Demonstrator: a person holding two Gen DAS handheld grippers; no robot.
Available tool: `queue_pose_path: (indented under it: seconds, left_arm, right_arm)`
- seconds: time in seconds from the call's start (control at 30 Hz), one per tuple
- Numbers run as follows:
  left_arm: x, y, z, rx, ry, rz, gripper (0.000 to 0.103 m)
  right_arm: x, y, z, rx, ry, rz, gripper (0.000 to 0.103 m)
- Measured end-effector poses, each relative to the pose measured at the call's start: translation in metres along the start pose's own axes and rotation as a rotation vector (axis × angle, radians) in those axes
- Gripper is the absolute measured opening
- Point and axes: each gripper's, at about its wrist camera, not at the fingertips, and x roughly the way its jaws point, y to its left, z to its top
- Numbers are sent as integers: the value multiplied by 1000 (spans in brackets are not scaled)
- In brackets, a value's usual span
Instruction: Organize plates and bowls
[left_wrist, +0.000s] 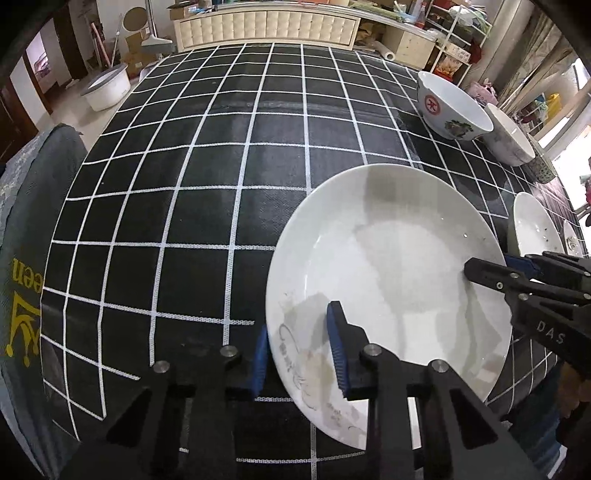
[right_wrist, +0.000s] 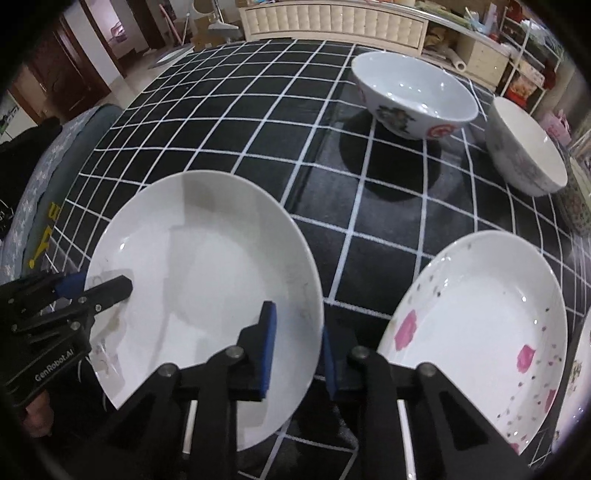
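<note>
A large white plate (left_wrist: 388, 266) lies on the black checked tablecloth; it also shows in the right wrist view (right_wrist: 207, 266). My left gripper (left_wrist: 300, 356) straddles its left rim, one blue pad inside, one outside, with a gap to the rim. My right gripper (right_wrist: 297, 350) straddles the opposite rim the same way. A pink-flowered plate (right_wrist: 476, 325) lies to the right. Two bowls stand at the back: one with a red emblem (right_wrist: 413, 92) and a plainer one (right_wrist: 524, 155).
The table (left_wrist: 207, 184) has a grey cushioned seat (left_wrist: 26, 206) at its left edge. A white basin (left_wrist: 107, 88) stands on the floor beyond. A patterned container (right_wrist: 576, 210) sits at the right table edge. Shelves and a cabinet line the back wall.
</note>
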Motion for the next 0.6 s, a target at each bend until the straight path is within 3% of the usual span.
queue_pose_path:
  seconds: [0.2,0.6]
  left_arm:
    - [-21,-2,5,23,-43,43,24]
    - [-22,4,18,1,-31,46,24]
  right_arm:
    - [-13,-1,1,33,-9,12,26]
    - [-7,-2,12,26,21,9,26]
